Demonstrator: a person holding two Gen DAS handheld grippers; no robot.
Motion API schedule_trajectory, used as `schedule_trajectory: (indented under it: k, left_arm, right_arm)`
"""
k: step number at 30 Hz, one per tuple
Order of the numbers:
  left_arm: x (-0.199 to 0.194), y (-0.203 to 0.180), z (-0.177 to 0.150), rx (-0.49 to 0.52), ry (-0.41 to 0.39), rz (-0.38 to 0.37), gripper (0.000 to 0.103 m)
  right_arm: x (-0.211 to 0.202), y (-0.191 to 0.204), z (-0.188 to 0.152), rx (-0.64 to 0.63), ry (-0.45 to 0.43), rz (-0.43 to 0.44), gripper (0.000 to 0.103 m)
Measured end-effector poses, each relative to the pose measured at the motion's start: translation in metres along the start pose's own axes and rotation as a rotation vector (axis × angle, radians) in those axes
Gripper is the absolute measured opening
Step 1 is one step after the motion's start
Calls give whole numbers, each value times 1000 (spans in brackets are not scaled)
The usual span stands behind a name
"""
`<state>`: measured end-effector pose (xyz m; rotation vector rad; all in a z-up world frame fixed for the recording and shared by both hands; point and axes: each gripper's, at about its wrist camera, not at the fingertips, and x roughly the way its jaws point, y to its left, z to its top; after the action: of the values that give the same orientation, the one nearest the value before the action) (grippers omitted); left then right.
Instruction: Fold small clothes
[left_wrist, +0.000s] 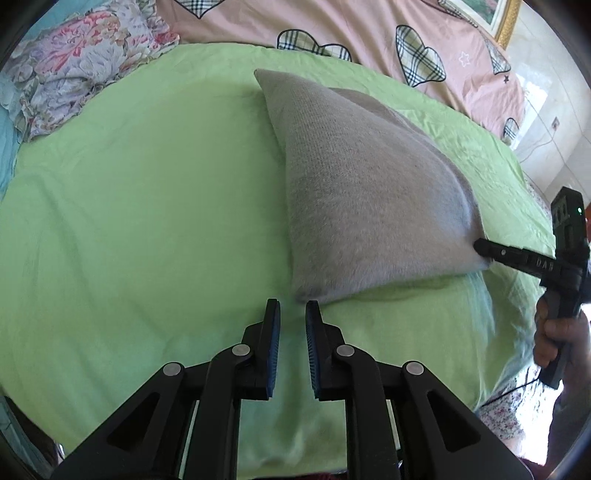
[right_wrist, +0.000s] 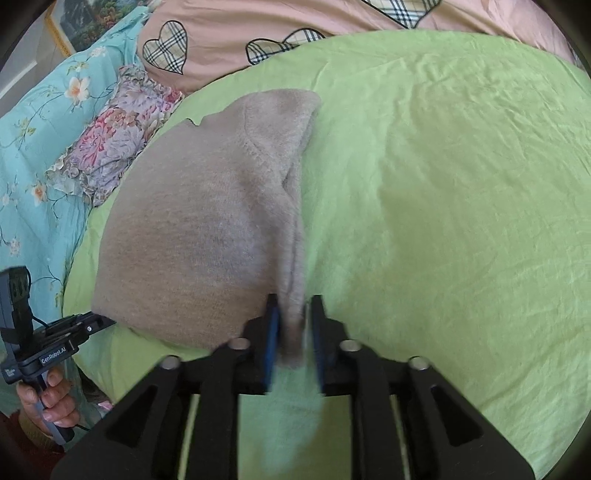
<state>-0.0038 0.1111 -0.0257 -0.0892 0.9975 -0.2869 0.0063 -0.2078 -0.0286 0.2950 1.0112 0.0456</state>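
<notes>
Grey knit garment (left_wrist: 369, 206) lies on green sheet (left_wrist: 147, 221), floral pillow (left_wrist: 74, 66) beside.

I'm in a home bedroom: bed with green sheet (left_wrist: 129, 203), pink heart-print quilt (left_wrist: 332, 26), floral pillow (right_wrist: 118, 136), framed picture (right_wrist: 88, 22) far off.

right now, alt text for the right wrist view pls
A folded beige knit garment lies on a green bedsheet, its near corner between the right gripper's parted blue pads. At lower left, a hand holds the left gripper at the garment's other corner.
</notes>
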Motion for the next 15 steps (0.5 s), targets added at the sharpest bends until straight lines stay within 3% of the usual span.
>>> schedule_trajectory:
  k: [4,7,10,14,15]
  left_arm:
    - [-25,7,5,18,-39,-55,14]
    - [-33,0,26,24,-96,-89,14]
    - [-28,-13,50,35,-123,-125,14]
    - [-8,-30,76,60,-112,-141,15]
    - [-6,-32,80,59,-109,-140,15]
  right_arm:
    - [-23,-11,12,73,-29,79,29]
    - [-24,-12,43,116,-85,148,34]
    - [-2,-11,75,149,-112,190,37]
    - [53,-15,106,249,-9,259,37]
    - [62,-12,111,242,5,268,22]
